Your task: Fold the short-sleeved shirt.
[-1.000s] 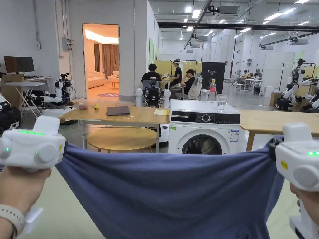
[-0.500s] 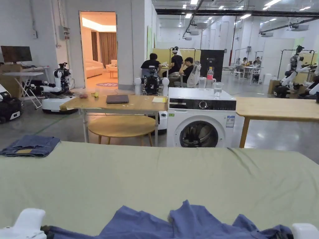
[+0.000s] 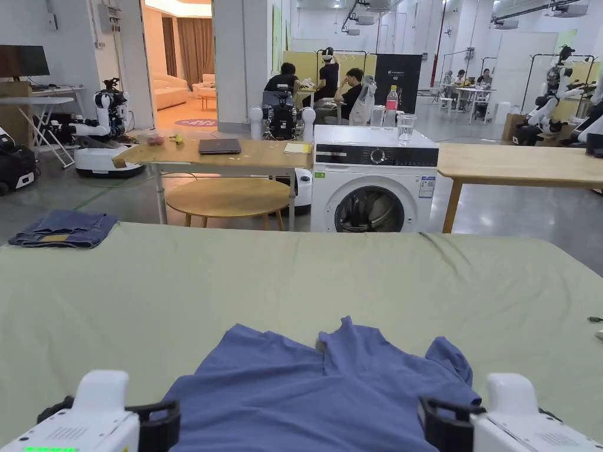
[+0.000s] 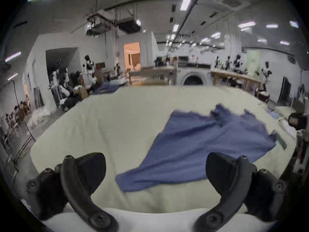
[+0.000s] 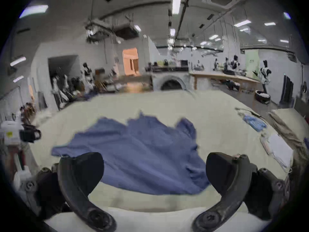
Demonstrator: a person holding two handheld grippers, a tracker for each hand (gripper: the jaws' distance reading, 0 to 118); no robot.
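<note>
Now hovering low at the near edge of the bed, both claws spread wide and pinching nothing: left gripper with jaws well apart over bare sheet, right gripper with jaws well apart over the near hem. Showing also in the head view, left gripper just beside the hem's left corner, right gripper just beside its right corner.

Lying between and beyond them, the short-sleeved shirt (blue, soft, creased), spread on the green sheet, hem nearest, collar and sleeves pointing away. Bunching at the far end: right sleeve crumpled, collar area peaked, left side lying flatter.

Judging the step in hand: flattening before folding. Doing it well probably meaning pinching sleeve or shoulder edges one at a time, drawing each outward and letting it settle without lifting the body off the sheet; keeping jaws low and closing on a single layer (thin cloth, likely slipping or doubling up otherwise).

Regarding edges and room: lying close to the bed's near edge, so hem at some risk of sliding off if dragged back. Plenty of open sheet beyond and to the left; folded denim sitting well apart at the far left corner; papers and small items resting toward the right edge, worth avoiding when sweeping that way.
</note>
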